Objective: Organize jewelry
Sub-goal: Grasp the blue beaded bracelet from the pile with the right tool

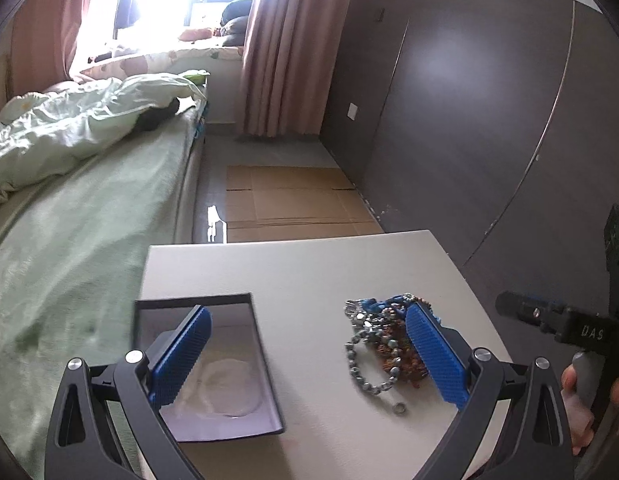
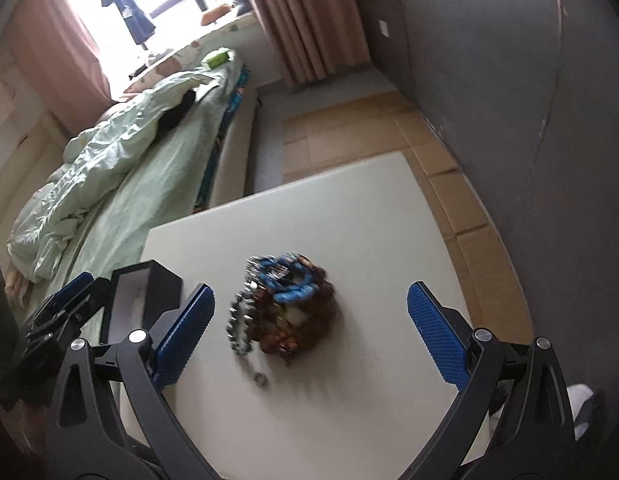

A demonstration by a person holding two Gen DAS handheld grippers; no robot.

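A tangled pile of jewelry with silver bead chains, blue pieces and brown beads lies on the white table. It also shows in the right wrist view. A small ring lies just in front of the pile, also in the right wrist view. An open black jewelry box with a white lining sits at the table's left; its edge shows in the right wrist view. My left gripper is open and empty above box and pile. My right gripper is open and empty around the pile.
A bed with green bedding runs along the left. Flattened cardboard lies on the floor beyond the table. A dark wardrobe wall stands at the right. The right gripper's body shows at the left view's right edge.
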